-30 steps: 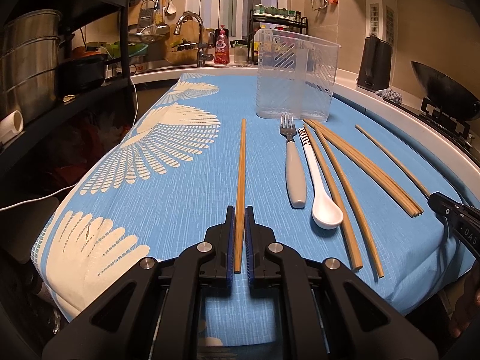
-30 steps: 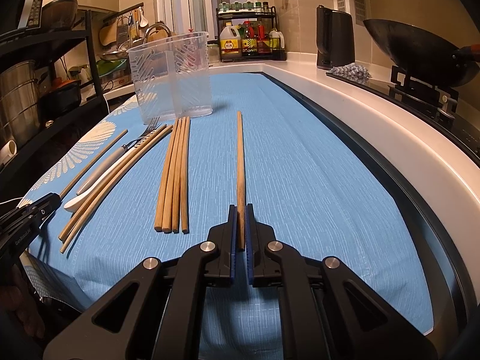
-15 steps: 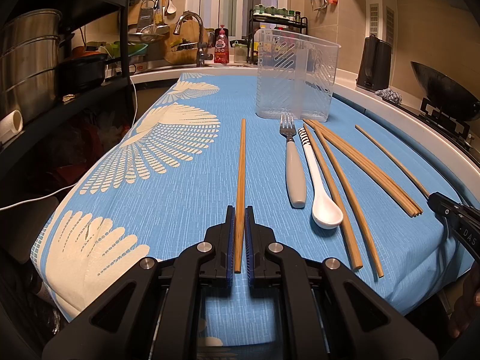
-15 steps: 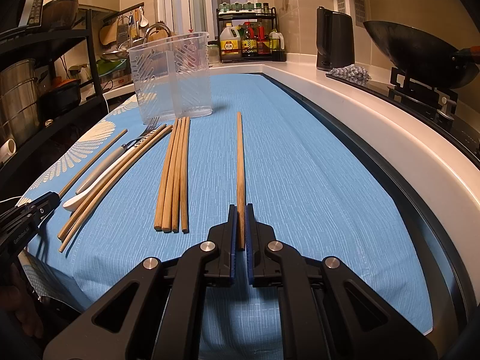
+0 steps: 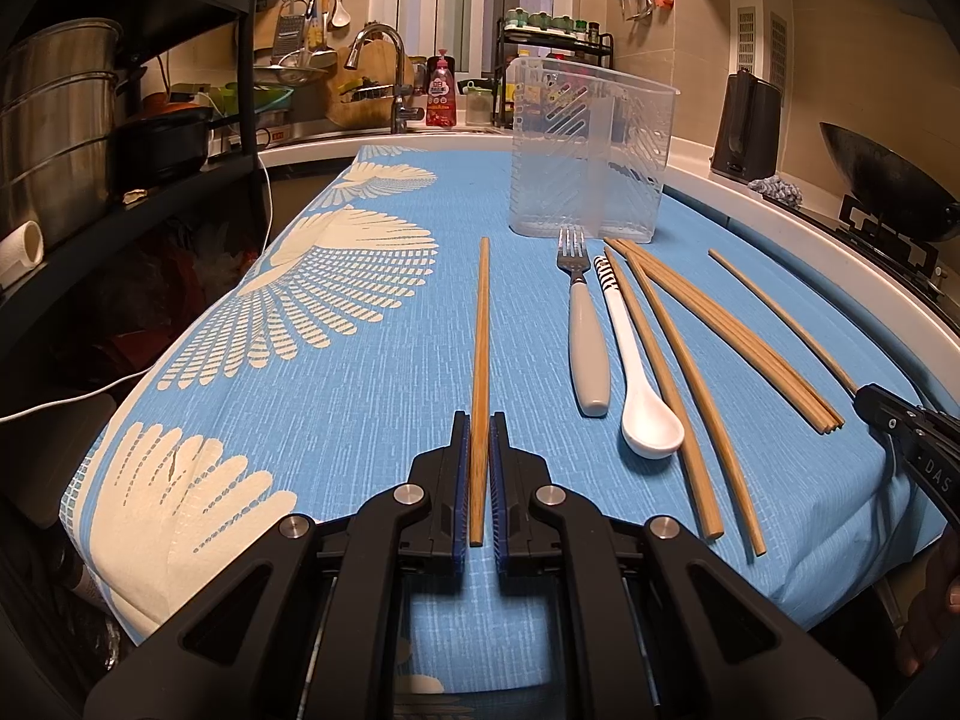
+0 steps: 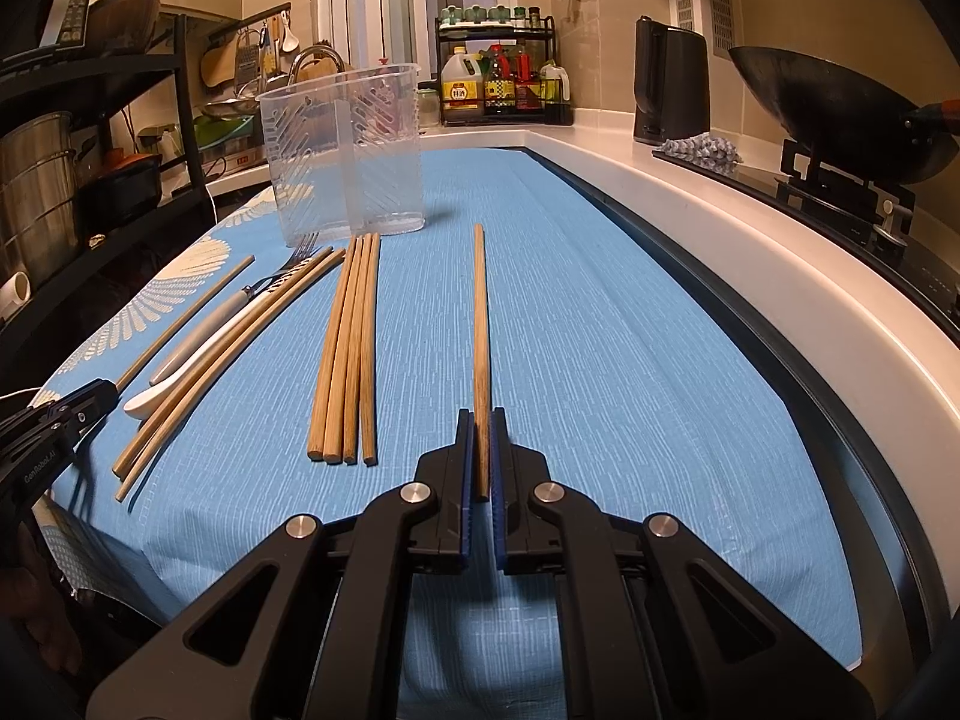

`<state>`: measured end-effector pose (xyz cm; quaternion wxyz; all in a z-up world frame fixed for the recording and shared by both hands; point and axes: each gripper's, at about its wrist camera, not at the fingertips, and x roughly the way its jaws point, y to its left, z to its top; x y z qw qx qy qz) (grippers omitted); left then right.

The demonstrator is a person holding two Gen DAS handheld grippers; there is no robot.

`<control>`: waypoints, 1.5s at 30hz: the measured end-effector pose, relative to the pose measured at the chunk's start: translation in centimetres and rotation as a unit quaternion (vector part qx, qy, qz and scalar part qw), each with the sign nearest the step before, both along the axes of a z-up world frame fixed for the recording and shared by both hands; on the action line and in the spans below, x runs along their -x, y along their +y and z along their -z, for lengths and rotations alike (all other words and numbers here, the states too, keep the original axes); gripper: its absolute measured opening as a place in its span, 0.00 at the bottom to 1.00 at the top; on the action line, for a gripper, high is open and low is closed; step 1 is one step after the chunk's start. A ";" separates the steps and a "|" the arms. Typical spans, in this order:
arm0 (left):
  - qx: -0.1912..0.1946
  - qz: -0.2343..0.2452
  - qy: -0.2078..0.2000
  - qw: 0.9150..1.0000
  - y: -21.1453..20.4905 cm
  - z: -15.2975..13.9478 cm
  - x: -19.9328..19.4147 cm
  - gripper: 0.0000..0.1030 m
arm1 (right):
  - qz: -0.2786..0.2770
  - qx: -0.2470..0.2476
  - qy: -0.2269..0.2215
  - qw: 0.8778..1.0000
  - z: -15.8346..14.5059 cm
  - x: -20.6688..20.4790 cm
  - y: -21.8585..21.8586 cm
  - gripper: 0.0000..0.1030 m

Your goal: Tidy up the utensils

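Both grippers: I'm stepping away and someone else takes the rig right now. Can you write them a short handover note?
Left gripper: shut on one chopstick, lying on the blue cloth.
Right gripper: shut on another chopstick, also down on the cloth.
Clear holder: upright at the far end, empty.
Lying loose: fork, white spoon, four bundled chopsticks, two more chopsticks.
Done: nothing in the holder.
Left: everything.
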<state>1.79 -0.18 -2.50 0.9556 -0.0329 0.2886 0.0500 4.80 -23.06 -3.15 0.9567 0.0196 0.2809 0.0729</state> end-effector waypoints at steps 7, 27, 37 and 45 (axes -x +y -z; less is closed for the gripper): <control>0.005 0.012 -0.005 1.000 -0.2 -0.5 0.1 0.06 | -0.001 -0.004 -0.016 1.000 -1.5 0.5 -0.8 0.05; 0.007 0.014 -0.083 0.996 0.4 -5.8 2.3 0.06 | -0.011 -0.005 -0.080 0.997 -9.0 2.8 -1.9 0.05; 0.026 0.039 -0.118 0.992 1.6 -10.3 1.0 0.06 | -0.022 -0.022 -0.112 0.993 -14.7 1.0 -1.9 0.05; 0.025 0.061 -0.132 0.989 2.6 -14.0 -1.4 0.06 | -0.034 -0.034 -0.110 0.993 -18.2 -1.1 -1.5 0.05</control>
